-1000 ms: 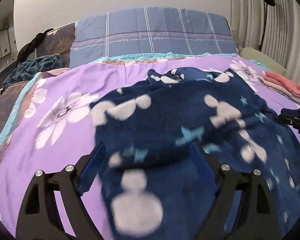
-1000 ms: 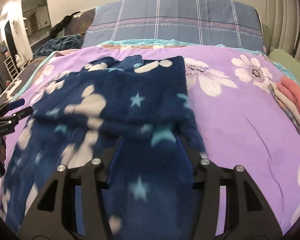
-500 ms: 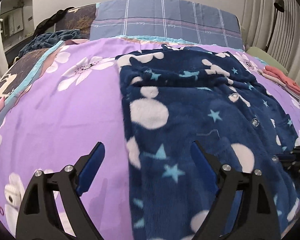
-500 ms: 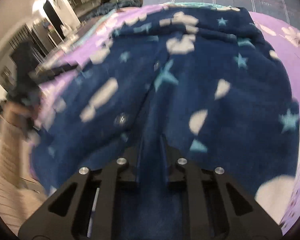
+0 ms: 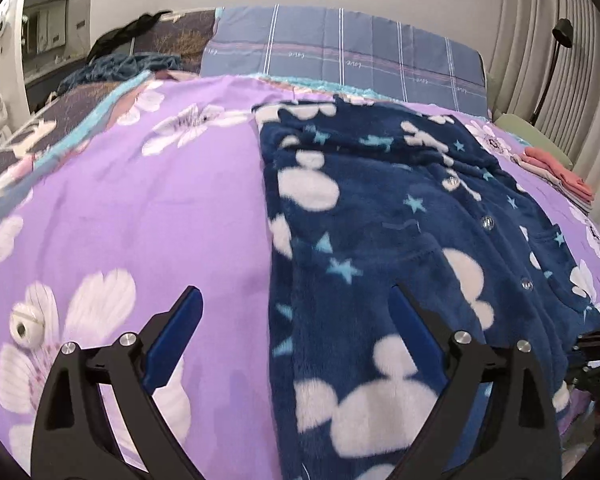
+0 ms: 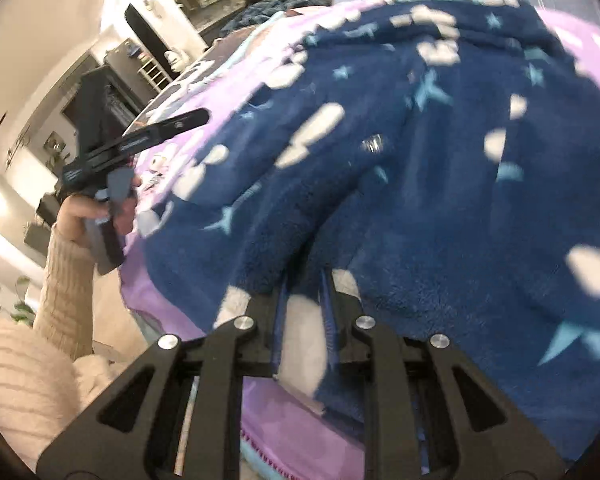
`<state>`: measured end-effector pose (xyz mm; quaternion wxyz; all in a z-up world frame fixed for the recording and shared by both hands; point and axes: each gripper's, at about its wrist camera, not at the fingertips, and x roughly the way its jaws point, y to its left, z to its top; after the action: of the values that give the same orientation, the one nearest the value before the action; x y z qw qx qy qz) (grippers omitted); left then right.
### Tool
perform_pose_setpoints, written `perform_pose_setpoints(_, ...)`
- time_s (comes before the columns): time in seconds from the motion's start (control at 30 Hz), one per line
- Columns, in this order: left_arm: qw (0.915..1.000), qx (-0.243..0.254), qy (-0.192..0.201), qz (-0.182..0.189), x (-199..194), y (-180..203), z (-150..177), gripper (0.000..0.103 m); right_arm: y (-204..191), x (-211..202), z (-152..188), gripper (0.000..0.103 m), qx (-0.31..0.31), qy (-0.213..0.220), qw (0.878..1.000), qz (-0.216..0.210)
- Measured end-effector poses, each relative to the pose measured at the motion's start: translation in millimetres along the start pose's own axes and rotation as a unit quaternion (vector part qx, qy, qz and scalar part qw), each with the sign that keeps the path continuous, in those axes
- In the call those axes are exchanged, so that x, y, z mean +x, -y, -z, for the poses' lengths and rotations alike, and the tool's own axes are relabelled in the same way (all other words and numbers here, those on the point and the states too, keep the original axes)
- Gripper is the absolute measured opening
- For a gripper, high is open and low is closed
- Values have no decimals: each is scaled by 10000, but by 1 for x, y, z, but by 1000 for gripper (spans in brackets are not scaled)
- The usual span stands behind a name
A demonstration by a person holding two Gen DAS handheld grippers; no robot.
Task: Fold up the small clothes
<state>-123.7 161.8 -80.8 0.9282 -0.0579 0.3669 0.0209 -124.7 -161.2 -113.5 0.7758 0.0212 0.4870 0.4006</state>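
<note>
A navy fleece pyjama top (image 5: 400, 236) with white shapes, light blue stars and a button row lies spread on the purple flowered bed cover (image 5: 140, 208). My left gripper (image 5: 296, 304) is open and empty, its fingers astride the top's left edge near the hem. My right gripper (image 6: 304, 280) is shut on the top's hem (image 6: 300, 320) at the bed's near edge. The top fills the right wrist view (image 6: 440, 160). The left gripper also shows in the right wrist view (image 6: 140, 140), held in a hand off the bed's left side.
A blue plaid pillow (image 5: 340, 52) lies at the bed's head. A stack of folded pink clothes (image 5: 556, 168) sits at the right edge. A dark teal blanket (image 5: 116, 64) lies at the far left. Curtains and a floor lamp (image 5: 556, 48) stand on the right.
The top was bunched and lifted in both grippers; it now lies spread flat. My left gripper has let go and drawn back left. My right gripper has closed on the hem.
</note>
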Motion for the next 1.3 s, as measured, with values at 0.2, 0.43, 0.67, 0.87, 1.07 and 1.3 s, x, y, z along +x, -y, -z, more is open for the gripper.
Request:
perform_pose_setpoints(0.2, 9998, 34, -105, 191, -8, -1, 13, 94, 18, -27, -5, 53, 898, 433, 9871, -1256)
perform_pose_setpoints(0.43, 9996, -140, -202, 149, -10, -10, 22, 95, 16, -2, -17, 60, 1290, 265, 9750, -1788)
perform_pose_setpoints(0.67, 9979, -217, -325, 508, -10, -10, 30, 95, -2, -36, -24, 6, 920, 832, 9869, -1033)
perform_pose_setpoints(0.87, 9945, -189, -624, 815, -1, -3, 47, 94, 11, -17, -9, 11, 948, 131, 9954, 87)
perform_pose_setpoints(1.07, 9909, 73, -721, 1135, -19, 1, 62, 63, 48, -105, 10, 51, 1455, 1489, 9762, 611)
perform_pose_setpoints(1.3, 9853, -36, -965, 1413, -32, -5, 71, 45, 123, -120, 57, 51, 2870, 1337, 9483, 195)
